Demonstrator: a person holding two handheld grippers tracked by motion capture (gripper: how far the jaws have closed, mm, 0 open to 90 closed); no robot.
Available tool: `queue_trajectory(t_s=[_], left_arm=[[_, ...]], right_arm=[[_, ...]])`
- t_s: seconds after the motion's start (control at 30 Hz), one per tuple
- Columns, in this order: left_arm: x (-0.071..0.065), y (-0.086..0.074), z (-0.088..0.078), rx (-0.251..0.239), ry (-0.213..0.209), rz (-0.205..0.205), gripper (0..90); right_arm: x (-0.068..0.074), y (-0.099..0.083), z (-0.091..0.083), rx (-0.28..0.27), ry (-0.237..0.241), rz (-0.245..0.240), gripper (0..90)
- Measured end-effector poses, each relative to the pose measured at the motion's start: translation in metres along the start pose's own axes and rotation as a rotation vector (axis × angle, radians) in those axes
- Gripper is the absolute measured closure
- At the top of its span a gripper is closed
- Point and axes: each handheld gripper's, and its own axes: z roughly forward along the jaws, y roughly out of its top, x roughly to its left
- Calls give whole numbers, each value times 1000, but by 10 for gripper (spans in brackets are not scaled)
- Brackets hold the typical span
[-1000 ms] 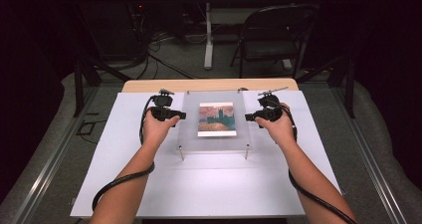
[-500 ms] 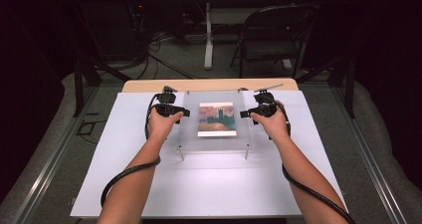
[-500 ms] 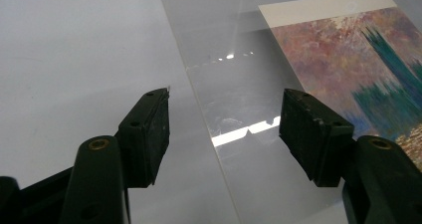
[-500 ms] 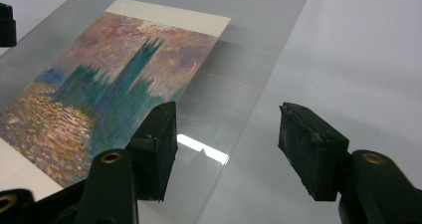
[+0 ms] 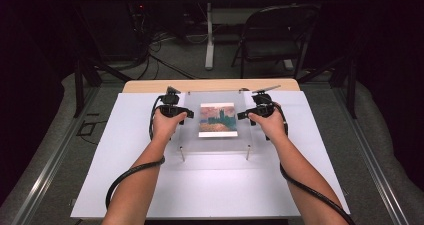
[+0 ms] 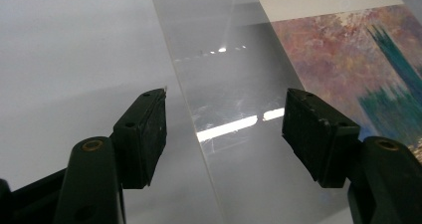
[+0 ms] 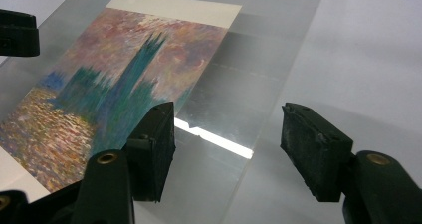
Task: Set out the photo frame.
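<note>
A clear acrylic panel (image 5: 217,140) stands on short posts on the white table (image 5: 200,185), with a painted print (image 5: 218,120) of a blue tower lying on it. My left gripper (image 5: 184,113) is at the panel's left edge and my right gripper (image 5: 243,115) at its right edge. In the left gripper view the open left gripper (image 6: 224,104) straddles the panel edge (image 6: 199,119) without pressing on it, the print (image 6: 348,59) to its right. In the right gripper view the right gripper (image 7: 229,114) likewise straddles the panel (image 7: 259,59) beside the print (image 7: 124,69). Both pairs of jaws have just been opening.
A wooden tabletop (image 5: 210,85) borders the white table's far edge. Behind it on the floor stand a folding chair (image 5: 272,40) and a table leg (image 5: 210,40). Cables trail from both grippers along the forearms. White surface spreads in front of the panel.
Both hands have shifted a little toward the far side of the table and closer to the panel's side edges.
</note>
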Motion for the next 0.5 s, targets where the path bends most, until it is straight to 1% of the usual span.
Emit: queue_trajectory(t_s=[0.03, 0.1, 0.2, 0.27, 0.47, 0.5], left_arm=[[0, 0, 0, 0, -5, -1, 341], [1, 0, 0, 3, -10, 1, 338], [1, 0, 1, 12, -30, -7, 333], [1, -1, 1, 11, -36, -14, 327], [-1, 0, 3, 25, -54, -11, 322], [-2, 0, 4, 22, -54, -13, 313]], right_arm=[[1, 0, 1, 11, 6, 3, 378], [3, 0, 3, 12, 9, 1, 372], [5, 1, 5, 17, -5, -7, 364], [5, 2, 5, 23, -7, 1, 364], [5, 3, 6, 26, -7, 9, 361], [5, 2, 6, 27, -4, 11, 356]])
